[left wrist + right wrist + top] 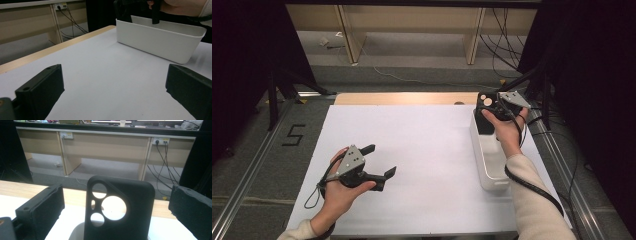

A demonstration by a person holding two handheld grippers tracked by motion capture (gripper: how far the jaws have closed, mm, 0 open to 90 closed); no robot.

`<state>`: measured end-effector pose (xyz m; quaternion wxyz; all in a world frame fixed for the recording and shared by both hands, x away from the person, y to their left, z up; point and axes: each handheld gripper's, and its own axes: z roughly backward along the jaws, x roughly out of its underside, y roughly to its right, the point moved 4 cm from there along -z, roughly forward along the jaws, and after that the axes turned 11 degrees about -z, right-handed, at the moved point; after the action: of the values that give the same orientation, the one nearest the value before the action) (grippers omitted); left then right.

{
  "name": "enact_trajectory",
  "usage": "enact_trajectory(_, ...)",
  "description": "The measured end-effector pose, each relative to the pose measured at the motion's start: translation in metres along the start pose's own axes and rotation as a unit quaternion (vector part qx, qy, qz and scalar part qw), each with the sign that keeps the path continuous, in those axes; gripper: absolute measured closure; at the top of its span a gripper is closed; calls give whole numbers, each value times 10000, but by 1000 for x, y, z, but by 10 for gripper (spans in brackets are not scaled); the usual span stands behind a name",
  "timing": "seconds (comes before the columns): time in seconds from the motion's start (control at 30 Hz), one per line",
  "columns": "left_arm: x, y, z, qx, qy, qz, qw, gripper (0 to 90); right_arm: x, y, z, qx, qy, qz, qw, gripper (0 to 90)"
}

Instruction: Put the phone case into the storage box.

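A black phone case (485, 114) with round camera holes stands upright at the far end of a white bin (478, 159) on the table's right side. In the right gripper view the phone case (130, 220) rises from the bin's rim (76, 231) between the two wide-apart jaws of my right gripper (117, 195), touching neither. From the high view, my right gripper (501, 102) is held just behind the case. My left gripper (381, 160) hovers open over the white table sheet at the left with nothing between its jaws. Ahead of the left gripper (116, 75), the bin (160, 42) stands to the right.
A white sheet (422, 150) covers the table, with a wooden edge strip (407, 98) at the far side. Beyond it are desk legs (348, 35) and hanging cables (504, 35). A "5" (293, 135) is marked on the floor at left.
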<state>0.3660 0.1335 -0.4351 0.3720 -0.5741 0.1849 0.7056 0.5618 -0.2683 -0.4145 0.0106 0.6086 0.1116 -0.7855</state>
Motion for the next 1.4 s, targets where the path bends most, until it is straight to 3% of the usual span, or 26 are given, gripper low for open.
enact_trajectory(0.63, 0, -1, 1, -19, 3, 7, 10000, 13, -2, -5, 23, -196, 21, -19, 9998, 47)
enact_trajectory(1.4, 0, -2, 1, -26, -6, 5, 10000, 13, -1, -28, 57, -721, 25, -9, 9974, 61)
